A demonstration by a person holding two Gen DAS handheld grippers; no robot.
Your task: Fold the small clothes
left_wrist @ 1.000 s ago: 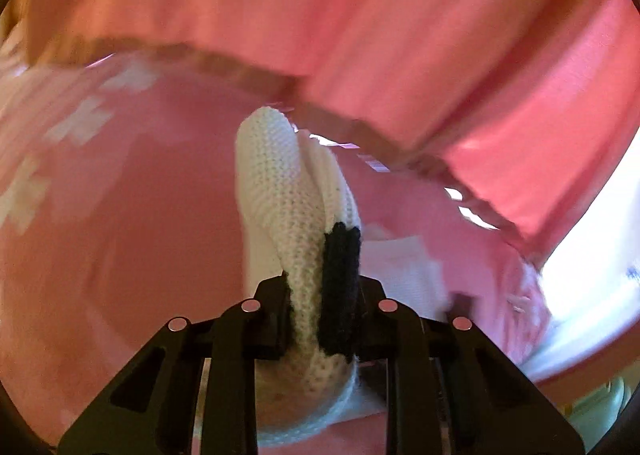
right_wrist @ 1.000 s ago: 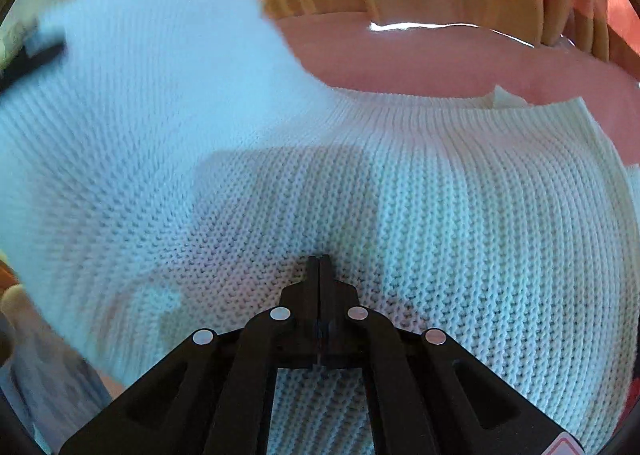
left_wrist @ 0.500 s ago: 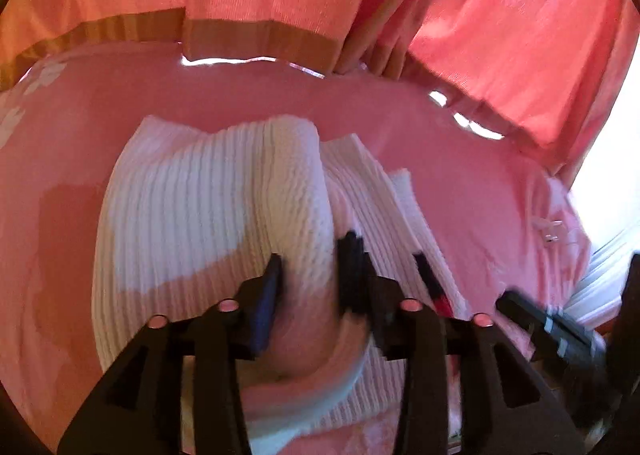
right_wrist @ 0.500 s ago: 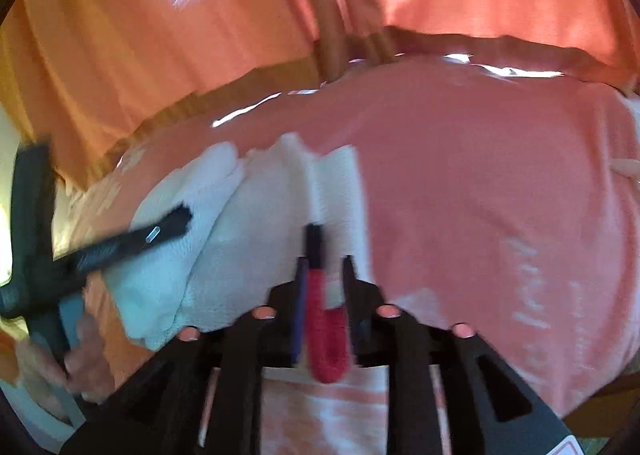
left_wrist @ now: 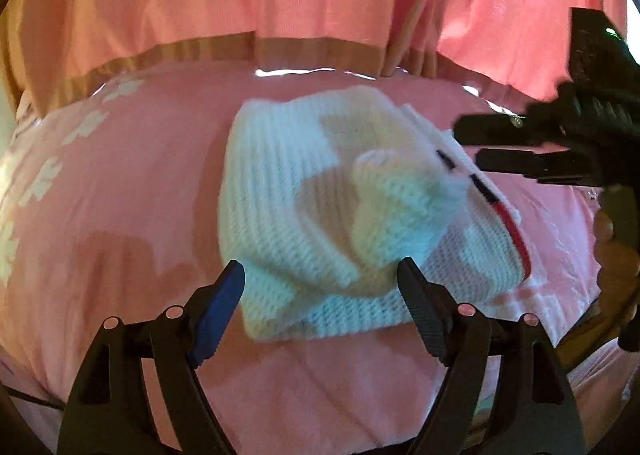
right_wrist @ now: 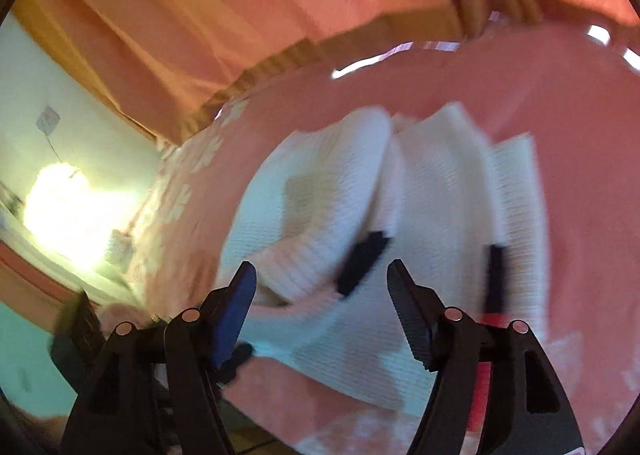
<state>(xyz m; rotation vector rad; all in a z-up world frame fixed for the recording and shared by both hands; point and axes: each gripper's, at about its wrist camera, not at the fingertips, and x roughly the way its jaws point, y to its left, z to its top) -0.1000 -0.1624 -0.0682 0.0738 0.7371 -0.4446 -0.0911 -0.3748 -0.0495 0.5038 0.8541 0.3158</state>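
White knit sweater (left_wrist: pixel 320 215) bunched on pink sheet (left_wrist: pixel 120 195), left claw (left_wrist: pixel 320 287) released just before sweater, right claw (right_wrist: pixel 320 287) released over sweater w/ nothing held.

Left gripper (left_wrist: pixel 320 287) and right gripper (right_wrist: pixel 320 287): black angular fingers, one blue pad, one ribbed black pad, silver round screws.

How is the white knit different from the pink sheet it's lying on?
The knit is white, thick and ribbed, with black and red trim at one edge; the sheet is pink and smooth, printed with pale flowers. The knit sits bunched in folded layers; the sheet lies spread out beneath it. Both are soft cloth, and neither claw, left or right, grips either: both stand open.
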